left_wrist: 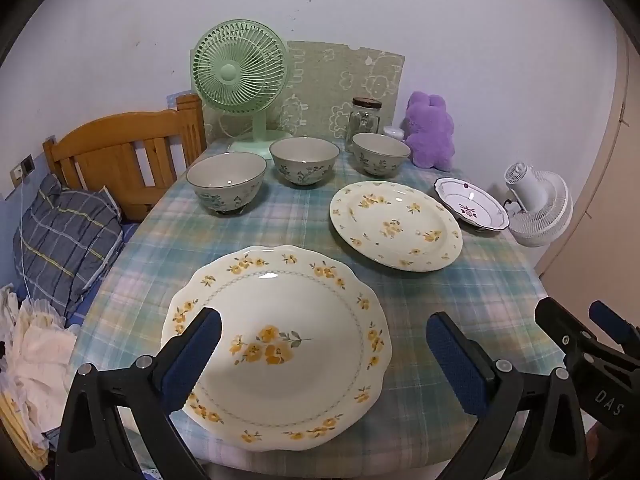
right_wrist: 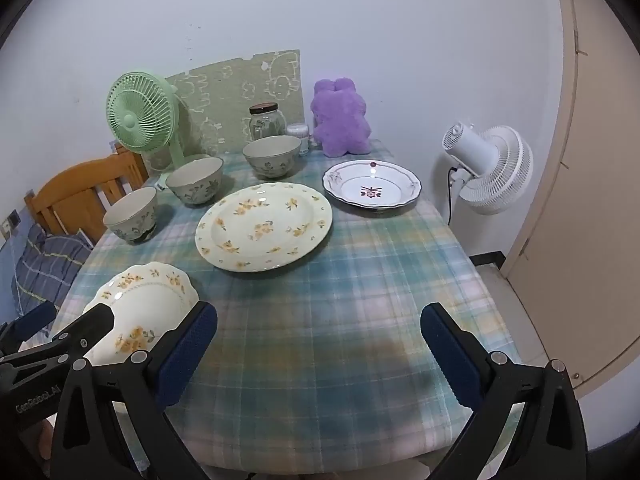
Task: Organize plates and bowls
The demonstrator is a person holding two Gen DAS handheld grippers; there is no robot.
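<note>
Two grippers are hanging wide open and holding nothing as I'm watching. I'm seeing the scalloped plate (left_wrist: pixel 276 344) lying flat, right under and between the left gripper (left_wrist: pixel 322 360) fingers, so the left is nearer; the right gripper (right_wrist: pixel 318 354) is hovering over bare plaid tablecloth (right_wrist: pixel 360 280). Glossy ceramic, round: the flowered plate (right_wrist: pixel 264 226) and small dish (right_wrist: pixel 372 188) are sitting beyond, with three deep bowls (left_wrist: pixel 304 160) lining the far side.

Three bowls (left_wrist: pixel 226 186) in a row at centre frame on the counter (left_wrist: pixel 460 292), fan (left_wrist: pixel 239 80) and jar (left_wrist: pixel 363 120) behind them, three plates (left_wrist: pixel 276 344) from lower centre to right.
</note>
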